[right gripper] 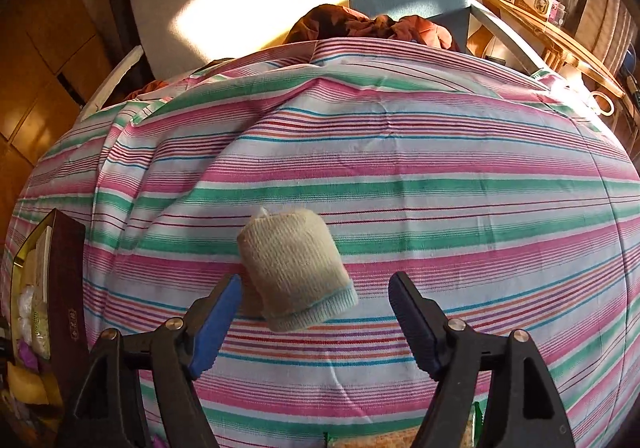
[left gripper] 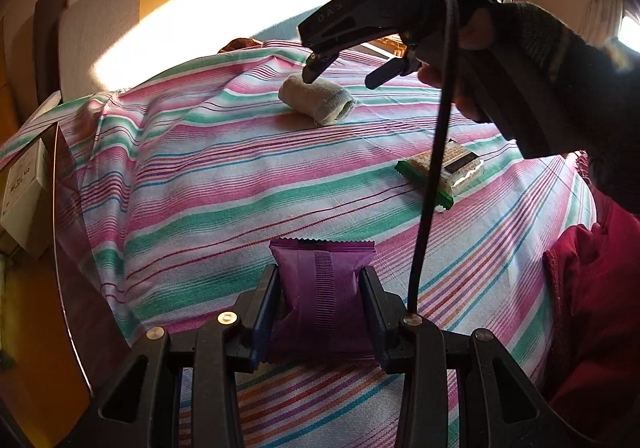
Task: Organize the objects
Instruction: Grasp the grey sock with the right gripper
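My left gripper (left gripper: 320,280) is shut on a purple snack packet (left gripper: 322,288) and holds it just above the striped cloth (left gripper: 200,175). A rolled beige sock (left gripper: 318,99) lies further back on the cloth. My right gripper (left gripper: 340,77) hovers open right over it. In the right wrist view the sock (right gripper: 294,268) lies just ahead of the open gripper (right gripper: 316,288), nearer the left finger. A green and beige snack packet (left gripper: 440,171) lies on the cloth to the right, partly behind a black cable.
A dark box (right gripper: 52,288) with small packets in it stands at the table's left edge. A white carton (left gripper: 24,191) sits at the left. Red cloth (left gripper: 592,288) lies at the right. A wooden shelf (right gripper: 560,35) with boxes stands at the back right.
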Action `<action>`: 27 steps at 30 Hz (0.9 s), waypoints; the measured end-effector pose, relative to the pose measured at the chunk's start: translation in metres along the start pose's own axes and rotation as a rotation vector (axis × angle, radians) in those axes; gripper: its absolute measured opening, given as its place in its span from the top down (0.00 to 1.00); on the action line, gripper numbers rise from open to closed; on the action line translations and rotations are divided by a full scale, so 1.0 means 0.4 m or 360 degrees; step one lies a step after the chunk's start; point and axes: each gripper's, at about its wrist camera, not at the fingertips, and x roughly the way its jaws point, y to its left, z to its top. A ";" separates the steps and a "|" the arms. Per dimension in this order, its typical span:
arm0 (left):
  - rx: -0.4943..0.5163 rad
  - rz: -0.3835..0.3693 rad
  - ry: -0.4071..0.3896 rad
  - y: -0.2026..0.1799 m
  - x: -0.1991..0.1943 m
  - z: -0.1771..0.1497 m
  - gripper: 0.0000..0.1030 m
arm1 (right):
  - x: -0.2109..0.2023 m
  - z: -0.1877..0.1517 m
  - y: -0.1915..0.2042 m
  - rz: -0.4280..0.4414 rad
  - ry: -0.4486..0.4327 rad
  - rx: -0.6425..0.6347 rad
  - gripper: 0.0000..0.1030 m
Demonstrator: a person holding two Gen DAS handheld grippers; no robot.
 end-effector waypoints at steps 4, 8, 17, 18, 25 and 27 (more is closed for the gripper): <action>-0.0003 0.0005 0.0000 -0.002 0.000 -0.001 0.61 | 0.069 0.029 0.040 -0.0092 0.0090 -0.0079 0.33; -0.0008 -0.0003 -0.0002 0.000 0.000 0.000 0.61 | 0.053 0.014 0.067 -0.0108 0.0042 -0.0117 0.46; 0.0005 0.0020 -0.0011 -0.004 -0.001 -0.002 0.61 | -0.042 -0.113 0.039 -0.0028 0.0078 -0.0022 0.46; 0.0007 0.0025 -0.0010 -0.004 -0.002 -0.001 0.61 | -0.050 -0.133 0.035 -0.0011 0.0088 -0.0006 0.46; 0.0006 0.0047 0.0011 -0.010 -0.023 -0.003 0.64 | -0.078 -0.218 0.025 0.0081 0.0042 0.0071 0.46; -0.0007 0.0041 0.0015 -0.011 -0.040 -0.001 0.64 | -0.070 -0.223 0.023 0.0108 0.0031 0.0086 0.46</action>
